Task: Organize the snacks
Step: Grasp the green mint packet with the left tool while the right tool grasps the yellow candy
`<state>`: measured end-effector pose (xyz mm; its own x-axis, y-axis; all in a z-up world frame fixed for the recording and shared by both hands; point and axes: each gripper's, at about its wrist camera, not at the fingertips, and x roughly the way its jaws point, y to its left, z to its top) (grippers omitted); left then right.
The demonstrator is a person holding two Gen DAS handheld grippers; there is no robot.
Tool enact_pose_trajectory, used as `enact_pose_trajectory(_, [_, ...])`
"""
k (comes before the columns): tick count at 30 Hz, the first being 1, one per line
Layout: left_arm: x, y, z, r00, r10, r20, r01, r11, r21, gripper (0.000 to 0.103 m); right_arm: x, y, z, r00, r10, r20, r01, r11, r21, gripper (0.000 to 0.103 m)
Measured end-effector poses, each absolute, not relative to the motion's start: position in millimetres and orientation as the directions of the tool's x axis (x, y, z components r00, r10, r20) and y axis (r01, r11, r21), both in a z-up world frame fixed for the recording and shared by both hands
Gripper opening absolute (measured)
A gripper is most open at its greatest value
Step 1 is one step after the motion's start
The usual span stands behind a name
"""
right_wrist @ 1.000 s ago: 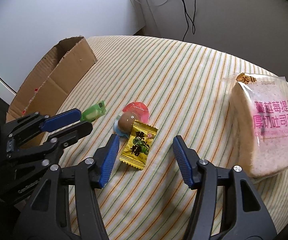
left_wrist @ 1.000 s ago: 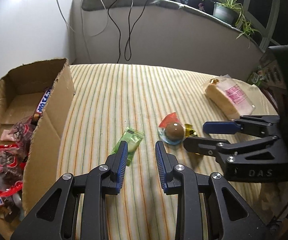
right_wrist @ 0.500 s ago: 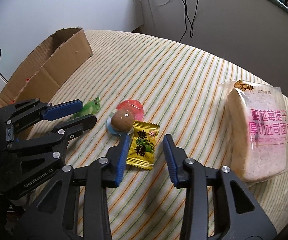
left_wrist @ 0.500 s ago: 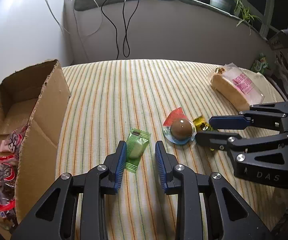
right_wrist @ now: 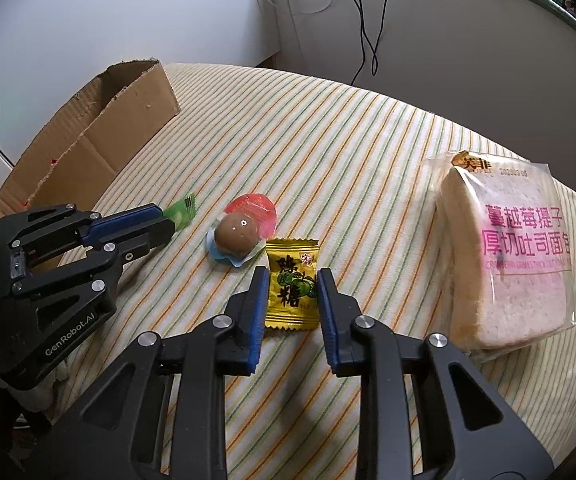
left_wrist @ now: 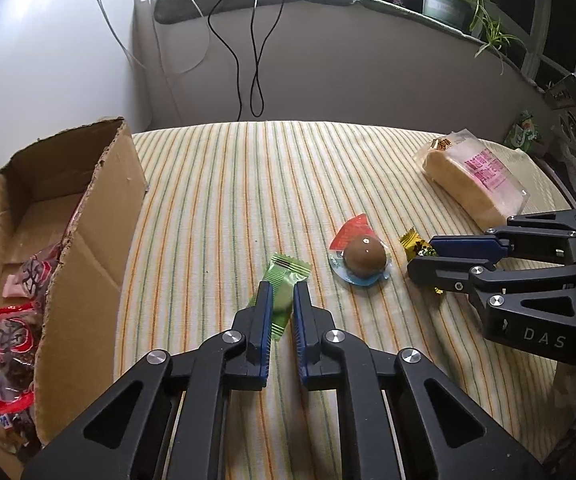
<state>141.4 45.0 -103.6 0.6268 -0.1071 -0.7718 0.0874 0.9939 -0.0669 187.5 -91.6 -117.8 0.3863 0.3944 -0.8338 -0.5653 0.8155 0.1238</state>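
Both grippers have narrowed over the last second. The left gripper now has its blue pads pressed against the small green foil-wrapped candy, seemingly pinching its near half. The right gripper straddles the yellow foil candy packet, its pads just beside the wrapper's long edges, possibly touching; I cannot tell if it grips yet.

Both sweets look light and crinkly. I'd guess slick film around a firmer middle, so the hold belongs across the padded centre, not the flat crimped ends, which would slide out.

Between them, near the middle of the striped tablecloth, sits the brown egg in its clear blister pack with red tab, just beside the yellow packet and easily nudged. The bagged slice of bread with pink lettering lies toward the table's right edge. The open brown cardboard box, already holding red-wrapped snacks, stands at the left edge; open cloth lies between it and the green candy, but its tall wall needs a lift over.
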Motion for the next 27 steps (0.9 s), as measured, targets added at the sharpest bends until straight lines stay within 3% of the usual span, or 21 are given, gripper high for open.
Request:
enact_pose_trajectory(5, [141.4,43.7,-102.2,0.631,-0.117,-0.767,0.096,0.993,-0.072,0.009,185.2,-96.9,-117.5,0.387,0.392,-0.835,-0.562,0.818,0.123,0.025])
enact_pose_trajectory(8, [142.4,43.8,-100.7,0.634,-0.113,-0.765,0.098,0.993,-0.065,0.022,186.1,-96.0,-117.6,0.389,0.392,-0.834,-0.558,0.820,0.125,0.025])
enact_pose_trajectory(10, [144.0,42.7,-99.9,0.642,-0.095,-0.761,0.092,0.995,-0.047,0.035,186.2,-96.9,-117.8,0.389,0.393,-0.833,-0.556,0.821,0.128,0.025])
enact_pose_trajectory(15, [152.0,37.3,-101.4,0.640,-0.082,-0.764,0.105,0.994,-0.018,0.035,187.3,-98.1,-118.4,0.390,0.397,-0.831,-0.554,0.822,0.132,0.025])
enact_pose_trajectory(17, [154.4,33.3,-105.6,0.624,-0.090,-0.776,0.124,0.992,-0.015,0.035,187.5,-99.1,-118.8,0.391,0.399,-0.829,-0.550,0.824,0.137,0.025])
enact_pose_trajectory(22, [152.8,25.4,-107.8,0.625,-0.085,-0.776,0.149,0.989,0.012,0.015,188.1,-103.4,-120.2,0.393,0.400,-0.828,-0.541,0.829,0.144,0.025])
enact_pose_trajectory(27, [151.7,31.2,-107.4,0.626,-0.096,-0.774,0.129,0.991,-0.019,0.008,185.9,-106.1,-119.3,0.398,0.404,-0.824,-0.534,0.832,0.150,0.025])
